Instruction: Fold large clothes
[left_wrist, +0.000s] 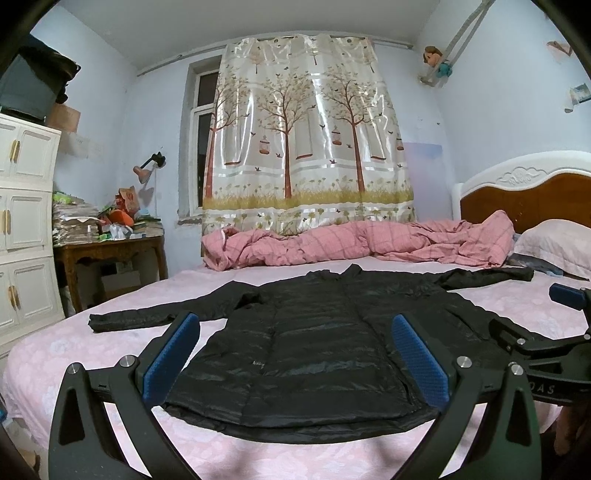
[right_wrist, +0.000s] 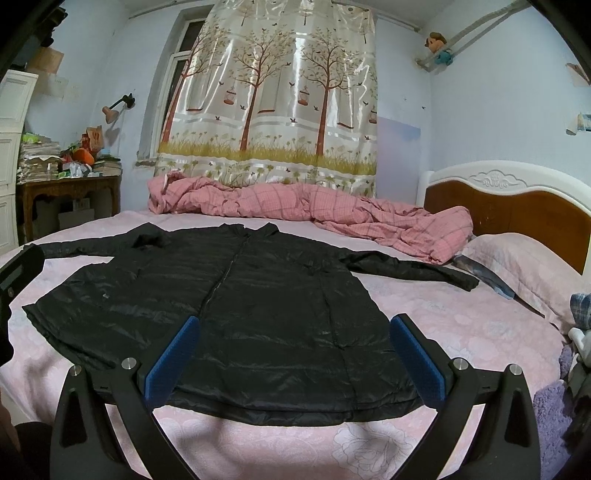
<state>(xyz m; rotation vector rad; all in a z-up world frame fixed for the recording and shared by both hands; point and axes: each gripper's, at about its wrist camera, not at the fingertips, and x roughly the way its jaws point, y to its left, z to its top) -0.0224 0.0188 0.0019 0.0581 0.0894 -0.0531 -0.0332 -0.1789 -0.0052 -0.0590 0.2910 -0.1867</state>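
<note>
A black padded jacket (left_wrist: 314, 332) lies flat, front up and zipped, on the pink floral bedsheet (left_wrist: 74, 343), both sleeves spread out sideways, hem toward the cameras. The left gripper (left_wrist: 295, 354) hovers over the hem with its blue-padded fingers (left_wrist: 171, 354) spread wide, holding nothing. The right gripper (right_wrist: 295, 354) hangs likewise above the hem, fingers fully apart and empty. A bunched pink checked quilt (right_wrist: 314, 210) runs along the far edge of the bed, clear of the jacket. A pillow (right_wrist: 517, 266) rests by the wooden headboard (right_wrist: 517, 210). A side table (left_wrist: 110, 251) carries stacked papers (left_wrist: 72, 221) and assorted clutter, too small to identify. A white cabinet (left_wrist: 26, 221) stands closed.
</note>
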